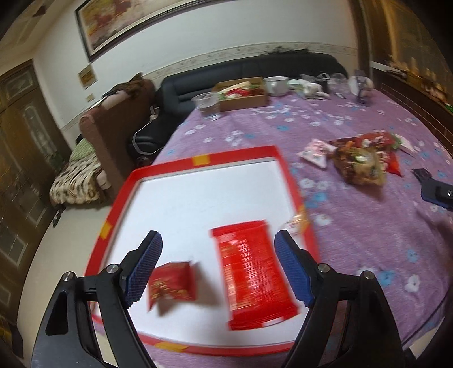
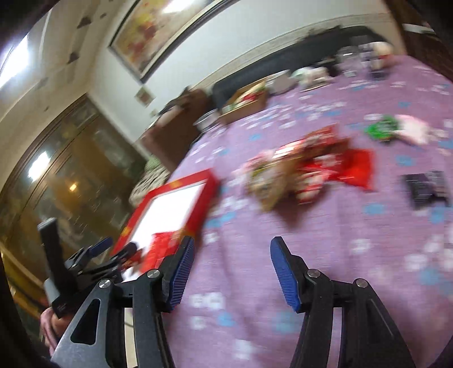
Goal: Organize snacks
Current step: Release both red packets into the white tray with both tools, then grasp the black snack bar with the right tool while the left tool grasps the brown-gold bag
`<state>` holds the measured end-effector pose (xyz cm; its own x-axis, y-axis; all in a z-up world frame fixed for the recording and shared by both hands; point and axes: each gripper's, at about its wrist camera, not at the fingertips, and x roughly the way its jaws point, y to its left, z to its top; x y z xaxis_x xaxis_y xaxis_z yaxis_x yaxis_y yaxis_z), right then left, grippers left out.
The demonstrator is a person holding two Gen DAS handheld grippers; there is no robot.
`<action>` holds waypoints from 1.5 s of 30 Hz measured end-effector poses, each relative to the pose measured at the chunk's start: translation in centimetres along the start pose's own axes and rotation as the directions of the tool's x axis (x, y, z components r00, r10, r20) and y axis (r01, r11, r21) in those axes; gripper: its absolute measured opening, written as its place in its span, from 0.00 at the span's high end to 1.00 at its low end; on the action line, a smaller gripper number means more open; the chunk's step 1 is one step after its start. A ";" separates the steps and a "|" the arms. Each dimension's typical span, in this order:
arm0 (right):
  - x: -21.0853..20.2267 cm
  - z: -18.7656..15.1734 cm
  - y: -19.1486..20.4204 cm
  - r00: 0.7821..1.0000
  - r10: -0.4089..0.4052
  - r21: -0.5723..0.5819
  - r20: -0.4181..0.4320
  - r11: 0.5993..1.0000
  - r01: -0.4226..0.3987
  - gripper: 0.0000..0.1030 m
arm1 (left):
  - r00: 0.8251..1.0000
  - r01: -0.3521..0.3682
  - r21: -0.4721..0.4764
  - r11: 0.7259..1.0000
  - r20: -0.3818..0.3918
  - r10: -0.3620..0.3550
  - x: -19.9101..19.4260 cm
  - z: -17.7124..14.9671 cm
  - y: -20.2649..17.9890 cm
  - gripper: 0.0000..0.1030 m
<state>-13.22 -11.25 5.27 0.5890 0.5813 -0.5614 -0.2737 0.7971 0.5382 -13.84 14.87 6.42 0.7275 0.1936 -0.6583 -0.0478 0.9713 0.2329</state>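
Judging the snack pile point(image 2: 297, 172) on the purple cloth point(image 2: 283, 254) beyond the red tray point(image 1: 203, 160) as light, crinkly and slippery, we hold both the left gripper point(image 1: 218, 266) and right gripper point(image 2: 230, 271) spread and empty, and would pinch one packet by its sealed edge.

Home living room. Dark leather sofa point(image 1: 254, 70) and a brown armchair point(image 1: 113, 127) along the white wall, big framed painting point(image 1: 175, 19) above, carved wooden cabinet point(image 1: 22, 141) with glass doors at left. Counter wears a purple flowered cloth point(image 1: 368, 226), with a cardboard box point(image 1: 243, 94), a plastic cup point(image 1: 208, 104) and a bowl point(image 1: 276, 83) at the far end.
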 end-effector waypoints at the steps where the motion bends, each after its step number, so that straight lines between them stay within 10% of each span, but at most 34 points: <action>1: -0.8 0.1 -1.2 1.000 -0.026 0.021 0.017 0.999 0.026 0.43 | 1.000 0.025 0.018 1.000 0.001 -0.025 0.0 0.6 -1.1 0.20; 10: -4.7 2.6 -9.2 0.929 -0.367 0.133 0.043 0.924 0.359 0.38 | 0.994 0.109 0.116 0.987 0.005 -0.110 0.8 4.1 -8.2 0.20; 21: -0.1 5.7 -12.4 0.837 -0.544 0.125 -0.052 0.828 0.546 0.35 | 0.989 0.142 0.133 0.981 -0.067 -0.134 4.1 6.6 -11.9 0.20; 26: 1.7 5.3 -11.1 0.742 -0.670 0.000 -0.031 0.742 0.670 0.49 | 0.982 0.161 0.120 0.980 -0.119 -0.147 6.1 7.3 -13.1 0.20; 37: 2.7 5.4 -10.1 0.710 -0.704 -0.043 0.017 0.708 0.704 0.81 | 0.956 0.273 0.052 0.961 -0.129 -0.265 6.0 8.2 -13.7 0.20; 45: 2.2 5.5 -10.8 0.740 -0.672 -0.003 0.015 0.741 0.672 0.81 | 0.949 0.299 0.084 0.951 -0.130 -0.287 7.3 8.7 -15.0 0.17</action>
<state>-4.78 -19.43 1.71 0.6318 -0.1077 -0.7677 0.1911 0.9814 0.0196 -1.88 0.46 4.38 0.6155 -0.0770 -0.7844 0.2298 0.9695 0.0851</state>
